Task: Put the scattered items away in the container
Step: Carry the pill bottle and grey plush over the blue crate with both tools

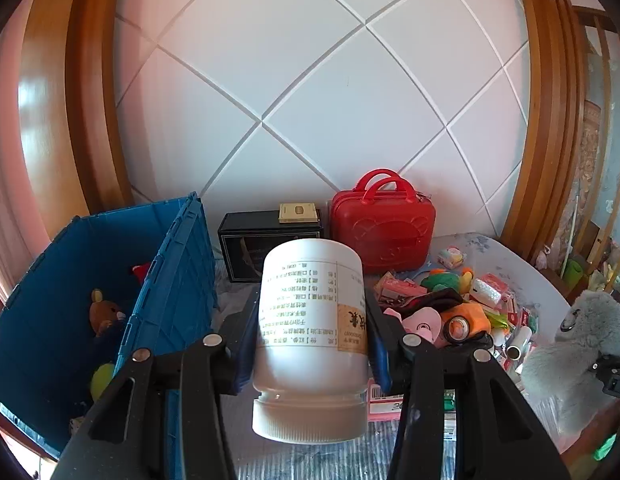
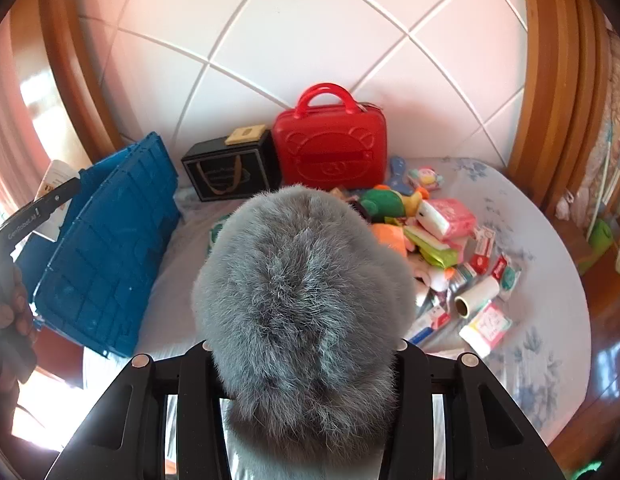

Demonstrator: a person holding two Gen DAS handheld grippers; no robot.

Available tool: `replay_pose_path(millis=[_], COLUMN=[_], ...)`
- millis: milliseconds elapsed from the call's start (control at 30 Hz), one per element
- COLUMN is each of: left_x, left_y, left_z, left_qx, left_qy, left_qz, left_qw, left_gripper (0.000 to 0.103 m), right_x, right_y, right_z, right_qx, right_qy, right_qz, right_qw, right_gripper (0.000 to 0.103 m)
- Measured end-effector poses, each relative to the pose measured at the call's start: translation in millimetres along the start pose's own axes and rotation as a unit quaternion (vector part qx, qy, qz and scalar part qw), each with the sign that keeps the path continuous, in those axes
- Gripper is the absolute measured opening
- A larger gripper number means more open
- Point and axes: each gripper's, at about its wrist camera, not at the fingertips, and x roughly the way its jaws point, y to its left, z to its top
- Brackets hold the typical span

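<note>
Early stage: most clutter still out.
Your left gripper [image 1: 312,344] jaws clamp the white plastic bottle [image 1: 310,320]; right gripper [image 2: 306,354] jaws clamp the grey furry plush toy [image 2: 302,288]; blue plastic crate [image 1: 110,292] holds few toys.

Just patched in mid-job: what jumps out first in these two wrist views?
The left gripper clamps a white bottle, cap toward the camera, right of the blue crate. A grey plush toy fills the right gripper's view. Behind, a red case stands against the wall.
</note>
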Motion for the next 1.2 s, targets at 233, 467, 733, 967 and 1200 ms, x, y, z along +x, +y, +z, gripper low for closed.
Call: replay_pose_path(millis=[233, 467, 733, 967, 1200], left_x=[-9.1, -13.2, -27.4, -39.4, -49.8], left_y=[16.5, 38.0, 79.6, 132.0, 194.5], left_z=[7.5, 10.5, 15.4, 13.7, 3.6], left_qx=[-0.001, -0.006, -0.028, -0.054, -0.081], left_qy=[-0.01, -0.015, -0.033, -0.046, -0.049], left_qz=[-0.006, -0.011, -0.005, 0.019, 0.05], left_qw=[0.9999, 0.9998, 0.9991, 0.9973, 0.9942], left_gripper=[0.045, 0.045, 0.045, 0.045, 0.045], right_x=[-4.7, -10.3, -6.9, 1.6, 12.9], right_y=[22.3, 48.9, 97.3, 159.9, 239.1], right_z=[12.1, 25.8, 40.9, 58.6, 68.2], right_qx=[-0.009, -0.015, -0.045, -0.091, -0.143], right_qy=[-0.012, -0.027, -0.028, -0.031, -0.034], right_qz=[0.002, 0.002, 0.014, 0.042, 0.086], right_qw=[1.0, 1.0, 0.998, 0.994, 0.985], right_gripper=[0.04, 0.04, 0.04, 0.04, 0.04])
